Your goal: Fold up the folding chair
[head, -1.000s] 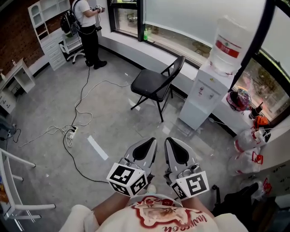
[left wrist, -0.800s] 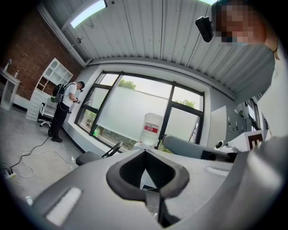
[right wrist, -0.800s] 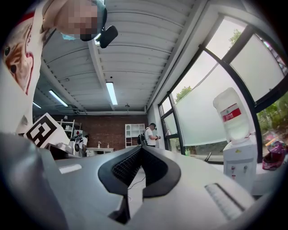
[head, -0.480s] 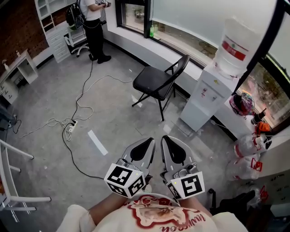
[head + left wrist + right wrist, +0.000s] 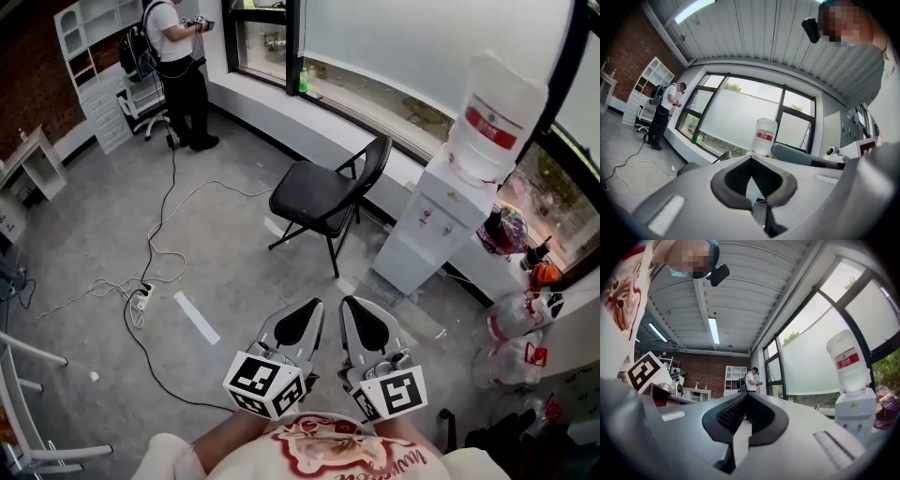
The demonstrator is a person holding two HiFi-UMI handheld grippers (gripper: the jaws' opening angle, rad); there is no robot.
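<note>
While I read both held low and side by side, left gripper and right gripper each have jaws pressed together on nothing (tips meeting). Folding chair stands unfolded on the floor, well ahead of them, near the water dispenser under the window.

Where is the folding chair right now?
In the head view the folding chair stands unfolded on the floor near centre, just left of the water dispenser and in front of the window ledge.
</note>
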